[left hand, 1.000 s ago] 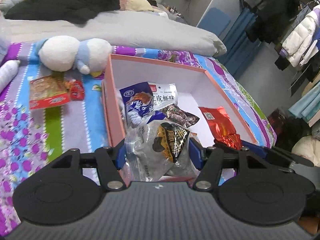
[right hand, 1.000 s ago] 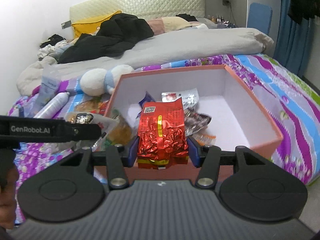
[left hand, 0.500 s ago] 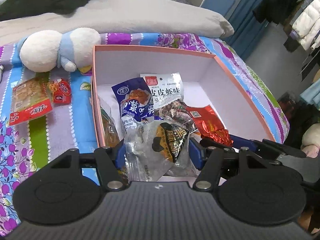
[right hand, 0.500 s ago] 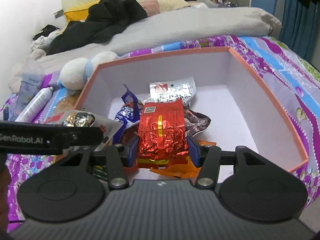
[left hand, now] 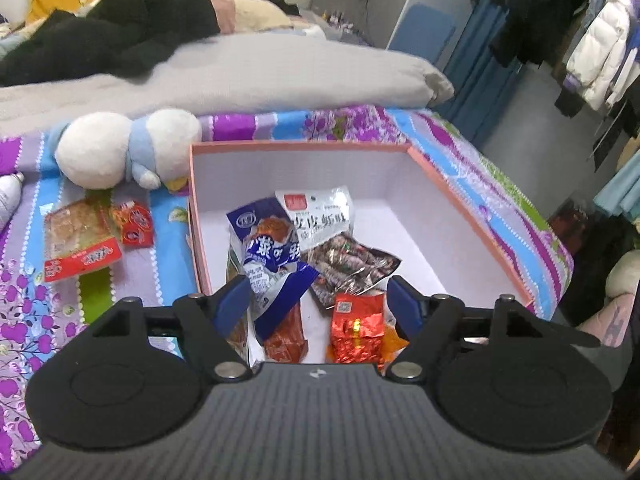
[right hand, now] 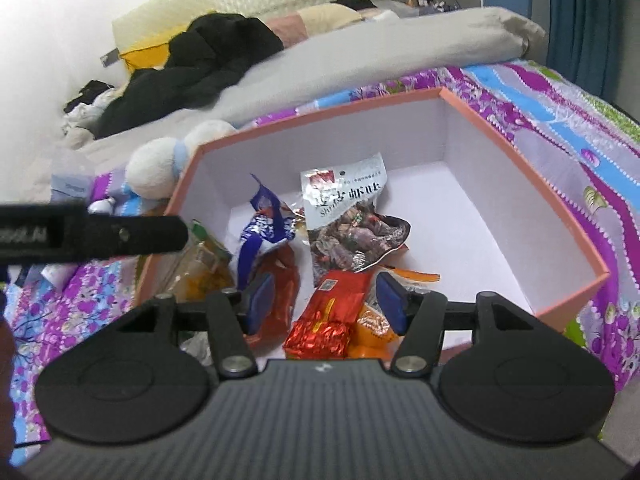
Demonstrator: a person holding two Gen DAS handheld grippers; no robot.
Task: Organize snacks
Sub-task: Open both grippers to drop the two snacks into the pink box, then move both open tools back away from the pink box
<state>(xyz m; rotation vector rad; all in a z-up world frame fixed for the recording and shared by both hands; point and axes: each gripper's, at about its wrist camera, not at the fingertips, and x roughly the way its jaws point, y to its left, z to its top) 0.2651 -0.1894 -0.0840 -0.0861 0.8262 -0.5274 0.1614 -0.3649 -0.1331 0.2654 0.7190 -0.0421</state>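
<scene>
A pink box (left hand: pixel 300 145) (right hand: pixel 320 116) with a white inside stands on the bed and holds several snack packets. Among them are a blue packet (left hand: pixel 272 256) (right hand: pixel 264 228), a white packet with red print (left hand: pixel 320 216) (right hand: pixel 344 196) and a dark one (left hand: pixel 352 264). A red foil packet (left hand: pixel 356 332) (right hand: pixel 332 312) lies tilted at the box's near end. My left gripper (left hand: pixel 318 302) hangs over that end with its jaws opening wide and nothing pressed between them. My right gripper (right hand: pixel 326 300) is just above the red foil packet, jaws opening, pads clear of it.
On the bedspread left of the box lie an orange-red snack packet (left hand: pixel 80 244) and a small red packet (left hand: pixel 136 224). A white and blue plush toy (left hand: pixel 120 152) (right hand: pixel 160 168) sits behind them. A grey duvet and dark clothes fill the far bed. A person's arm (left hand: pixel 612 320) shows at right.
The left gripper let go of the clear packet with the black label, which is out of sight now. The right gripper released the red foil packet into the box. Both jaws widened.
</scene>
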